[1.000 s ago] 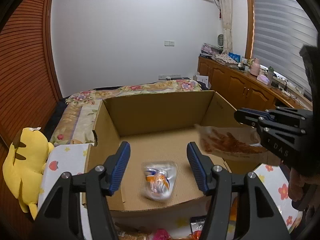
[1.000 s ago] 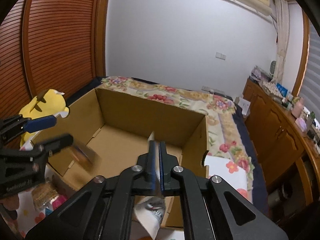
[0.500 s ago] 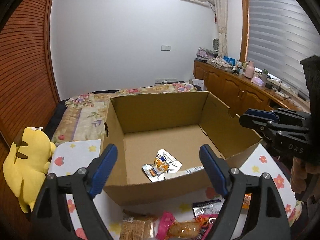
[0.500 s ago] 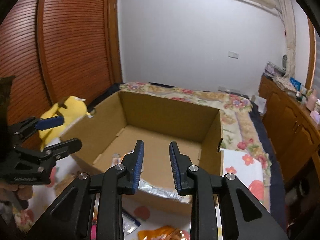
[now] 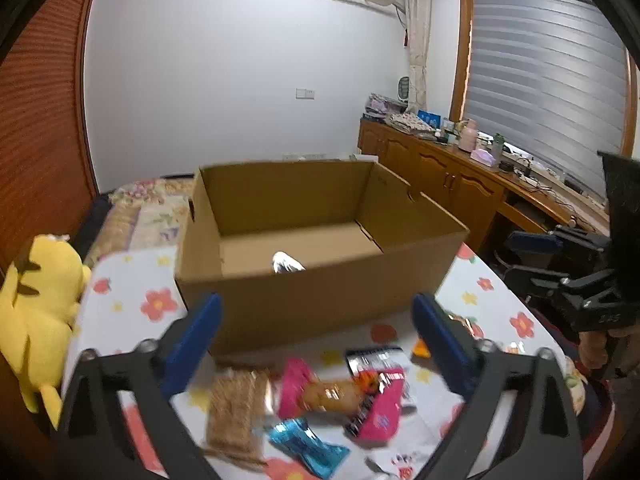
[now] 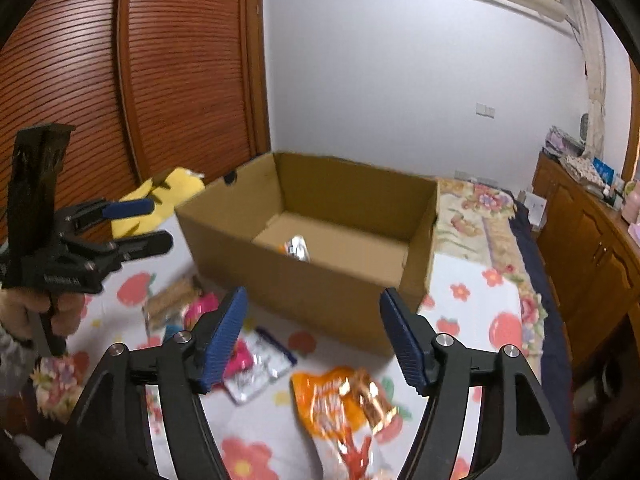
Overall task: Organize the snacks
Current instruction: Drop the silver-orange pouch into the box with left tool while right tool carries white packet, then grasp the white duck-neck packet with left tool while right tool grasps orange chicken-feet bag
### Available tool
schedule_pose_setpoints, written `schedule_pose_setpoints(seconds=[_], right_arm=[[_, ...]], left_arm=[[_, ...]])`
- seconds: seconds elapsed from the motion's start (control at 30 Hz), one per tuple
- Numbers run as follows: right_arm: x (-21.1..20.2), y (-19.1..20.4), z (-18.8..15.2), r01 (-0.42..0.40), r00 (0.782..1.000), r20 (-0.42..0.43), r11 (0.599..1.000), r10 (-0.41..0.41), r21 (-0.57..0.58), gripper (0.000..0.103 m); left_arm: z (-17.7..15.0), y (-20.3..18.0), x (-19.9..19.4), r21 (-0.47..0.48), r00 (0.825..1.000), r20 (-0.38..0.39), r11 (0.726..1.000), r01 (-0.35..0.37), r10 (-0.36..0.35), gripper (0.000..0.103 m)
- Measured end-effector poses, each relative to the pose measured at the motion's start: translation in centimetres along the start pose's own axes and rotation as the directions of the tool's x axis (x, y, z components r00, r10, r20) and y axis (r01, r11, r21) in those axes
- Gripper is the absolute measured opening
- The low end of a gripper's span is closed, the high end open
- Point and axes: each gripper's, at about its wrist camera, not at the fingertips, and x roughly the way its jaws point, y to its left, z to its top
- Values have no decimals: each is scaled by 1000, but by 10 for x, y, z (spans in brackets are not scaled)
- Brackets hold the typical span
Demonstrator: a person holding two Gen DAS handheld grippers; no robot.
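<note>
Brown cardboard box (image 5: 320, 300) stands open-topped on a flower-print tablecloth (image 5: 132, 292); landmark for all below. Inside the box, low on its floor near the front wall, a silvery snack packet (image 5: 287, 266) shows just above the rim; the right wrist view shows the same packet with an orange patch.

Left gripper (image 5: 316, 344) in front of the box, jaws just been opening, now spread wide, nothing between them. Right gripper (image 6: 314, 336) also in front of the box, jaws just been opening, parted, nothing held.

Loose snacks on the cloth just in front of the box's near wall: tan wafer pack (image 5: 236, 412), pink packet (image 5: 380, 408), blue foil packet (image 5: 308, 444), dark-topped packet (image 5: 372, 356). Orange snack bag (image 6: 344, 408) lies in front of the box's right front corner, beneath the right gripper.

Yellow plush toy (image 5: 40, 300) sits left of the box, off the cloth's edge. Images blurred; labels unreadable.
</note>
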Motion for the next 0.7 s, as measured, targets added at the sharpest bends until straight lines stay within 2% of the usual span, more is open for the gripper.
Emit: schedule_pose_setpoints(seconds=[0.27, 0.4, 0.7], right_arm=[[18, -17, -57, 36, 994, -107, 999, -34, 18, 70], [28, -25, -82, 35, 986, -161, 999, -30, 28, 70], [41, -25, -113, 22, 974, -228, 999, -13, 39, 70]], left_arm=[[-39, -16, -4, 1, 998, -44, 999, 39, -39, 102], [-57, -25, -6, 34, 997, -71, 998, 43, -41, 102], [-94, -46, -7, 85, 988, -138, 994, 74, -62, 102]])
